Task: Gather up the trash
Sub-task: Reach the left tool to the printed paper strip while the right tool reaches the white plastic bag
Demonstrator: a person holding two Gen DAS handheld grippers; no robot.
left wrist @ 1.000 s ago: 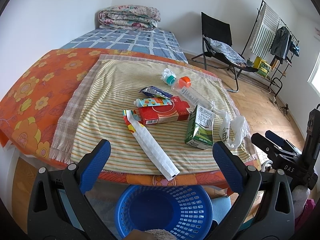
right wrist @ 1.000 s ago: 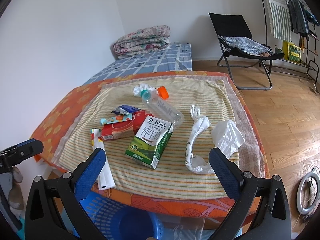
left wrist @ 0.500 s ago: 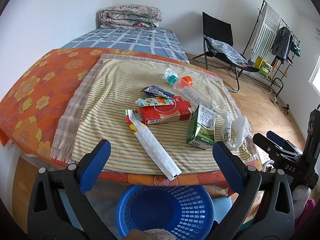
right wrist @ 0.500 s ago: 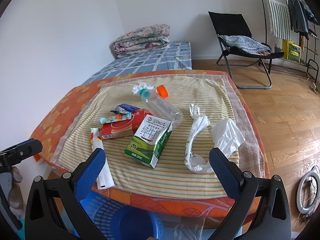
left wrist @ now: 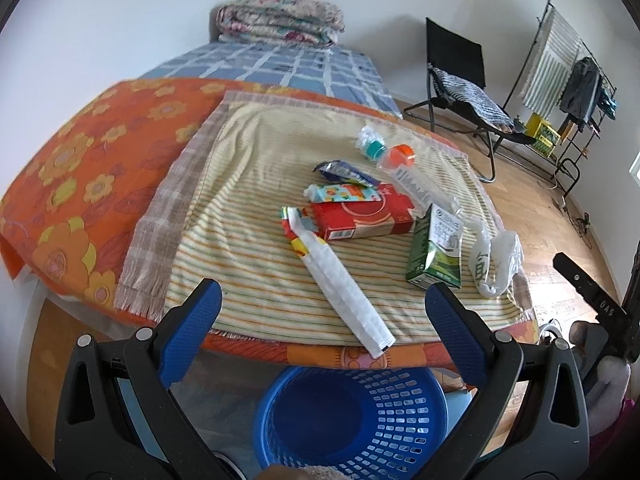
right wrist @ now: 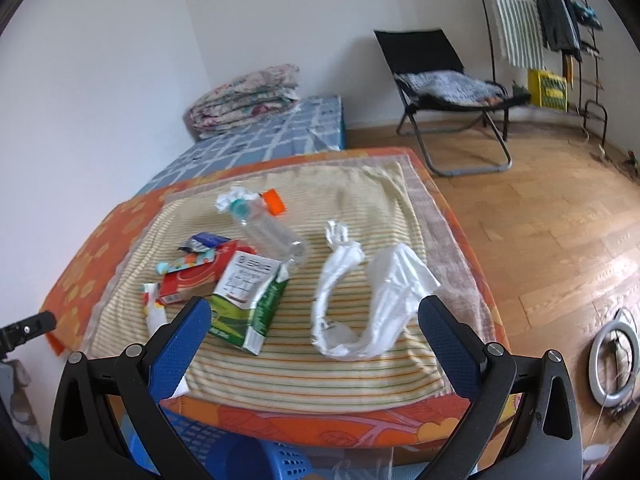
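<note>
Trash lies on a striped cloth (left wrist: 248,208) over an orange flowered table. There is a long white wrapper (left wrist: 340,292), a red carton (left wrist: 360,218), a green milk carton (left wrist: 436,248) (right wrist: 248,304), a clear bottle with an orange cap (left wrist: 412,180) (right wrist: 272,236), small wrappers (left wrist: 344,192) and a white plastic bag (left wrist: 496,264) (right wrist: 368,300). A blue basket (left wrist: 352,420) stands on the floor below the table's front edge. My left gripper (left wrist: 320,332) is open and empty above the basket. My right gripper (right wrist: 316,352) is open and empty before the bag.
A mattress with folded quilts (left wrist: 280,20) lies behind the table. A black folding chair (right wrist: 444,88) and a clothes rack (right wrist: 552,28) stand on the wood floor at right. A ring light (right wrist: 616,360) lies on the floor.
Both grippers have moved forward toward the table, so the trash looms larger. The right view has swung a little rightward toward the plastic bag. Nothing was picked up.
</note>
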